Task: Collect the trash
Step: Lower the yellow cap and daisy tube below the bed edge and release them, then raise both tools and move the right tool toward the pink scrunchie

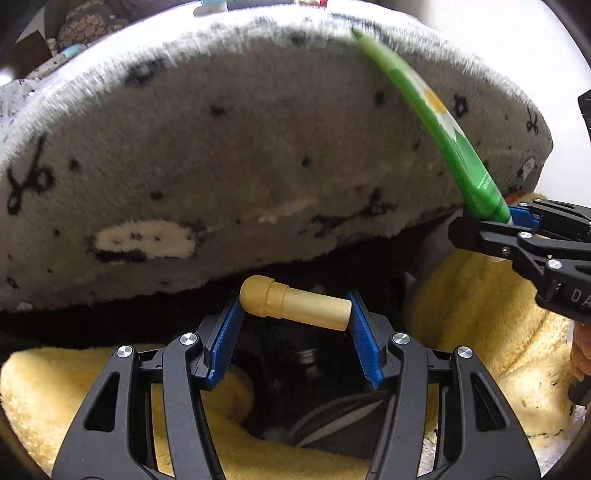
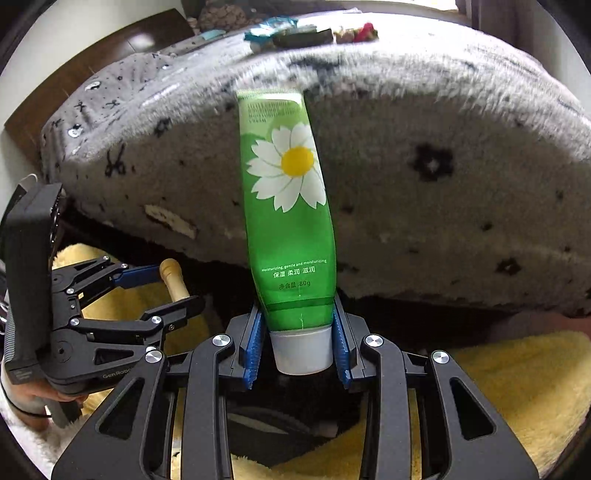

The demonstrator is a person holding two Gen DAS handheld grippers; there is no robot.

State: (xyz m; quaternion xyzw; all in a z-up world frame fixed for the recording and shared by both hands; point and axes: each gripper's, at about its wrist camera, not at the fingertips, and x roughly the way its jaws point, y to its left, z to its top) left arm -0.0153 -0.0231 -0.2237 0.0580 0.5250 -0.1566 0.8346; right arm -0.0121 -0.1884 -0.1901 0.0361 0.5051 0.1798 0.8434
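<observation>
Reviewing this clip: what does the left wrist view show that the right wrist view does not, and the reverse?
Only the left wrist view shows the tan bottle lying crosswise, clamped end to end by the left gripper.

Only the right wrist view shows the green tube face-on, with its daisy, printed text and white cap, plus clutter on top of the gray blanket.

Both show the tube held at its cap end by the right gripper, the blanket and the yellow fleece.

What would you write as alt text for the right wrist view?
The right gripper holds a green tube with a daisy print upright by its white cap end, in front of a grey blanket. At lower left, the left gripper holds a tan bottle above yellow fleece.
</observation>
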